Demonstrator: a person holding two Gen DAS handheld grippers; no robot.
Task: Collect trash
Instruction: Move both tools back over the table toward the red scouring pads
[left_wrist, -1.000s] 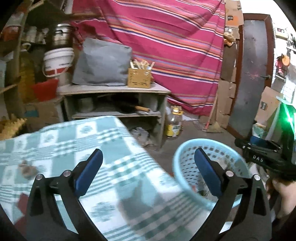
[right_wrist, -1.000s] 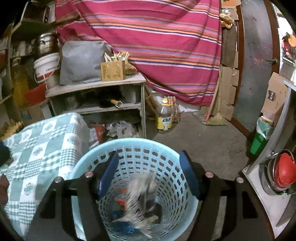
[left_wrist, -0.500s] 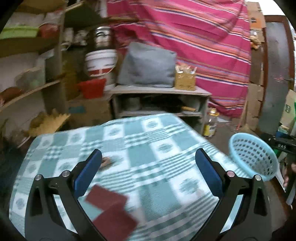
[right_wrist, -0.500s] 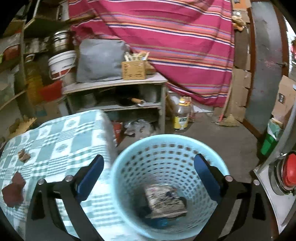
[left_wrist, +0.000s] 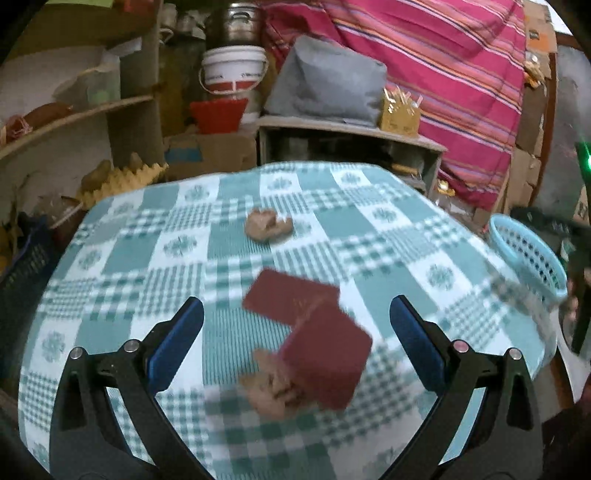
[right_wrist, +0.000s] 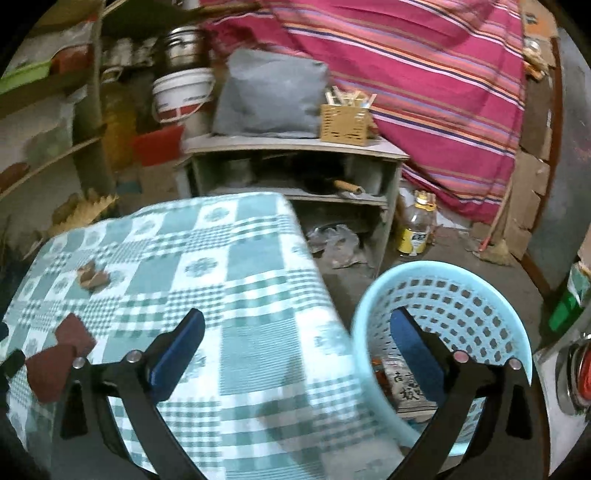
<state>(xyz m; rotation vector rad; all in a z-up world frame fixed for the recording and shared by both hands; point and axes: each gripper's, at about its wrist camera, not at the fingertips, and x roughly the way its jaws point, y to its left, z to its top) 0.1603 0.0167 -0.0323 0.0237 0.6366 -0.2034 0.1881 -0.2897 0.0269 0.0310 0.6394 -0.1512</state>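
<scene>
Left gripper (left_wrist: 295, 328): spread wide, holding nothing, hovering over the desk (left_wrist: 140, 258) with the green-and-white checked cloth. Between its fingers, left to right: a crumpled brown scrap (left_wrist: 271, 391) low and just left of centre, touching the nearer dark red card (left_wrist: 327, 356), which sits slightly right of centre and looks tilted (blurred, can't confirm). A second dark red card (left_wrist: 286, 299) lies just beyond it, overlapping or touching; can't tell which. Further ahead of the gripper, near centre, another crumpled brown scrap (left_wrist: 267, 226) sits apart from the rest. Far right of the gripper, off the desk edge, the light blue basket (left_wrist: 532, 254) is partly visible.

Right gripper (right_wrist: 297, 349): also spread wide, nothing in it, positioned over the desk's right edge. To its far left, the two red cards (right_wrist: 55, 363) lie on the cloth, near the left finger (right_wrist: 177, 354) base, with the left gripper's black tip poking in beside them. Ahead and left, the brown scrap (right_wrist: 92, 277) is well apart. The right finger (right_wrist: 417, 352) hangs over the blue basket (right_wrist: 461, 295), which stands on the floor just beside the desk. Inside the basket, below that finger: a printed wrapper (right_wrist: 404, 387) with dark characters, plus something reddish next to it, too hidden to identify. Beyond the basket, a yellow-labelled bottle (right_wrist: 415, 229) stands on the floor by the shelf unit (right_wrist: 295, 147).
</scene>
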